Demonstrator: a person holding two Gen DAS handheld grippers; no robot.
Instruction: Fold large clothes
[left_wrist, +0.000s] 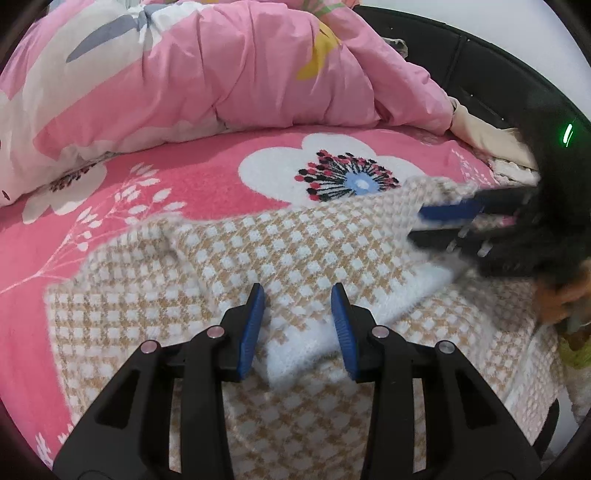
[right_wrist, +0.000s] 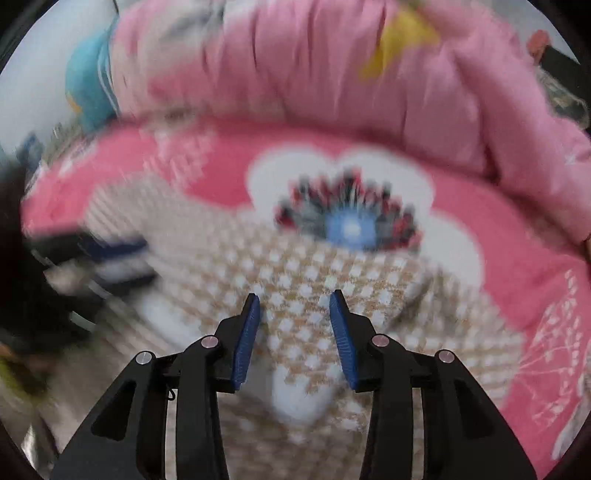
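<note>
Garment (left_wrist: 258, 258), checked beige and white, lies folded on pink bed (left_wrist: 184, 184). Left gripper (left_wrist: 298, 295) and right gripper (right_wrist: 294, 302) both stand apart, gripping nothing.

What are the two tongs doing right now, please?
Left tongs: open, over the checked garment, gripping nothing.
Right tongs: open, over the same garment, gripping nothing.

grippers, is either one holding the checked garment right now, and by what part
Neither. The left gripper and right gripper both stand open above the checked garment, pads not pressing on it.
</note>
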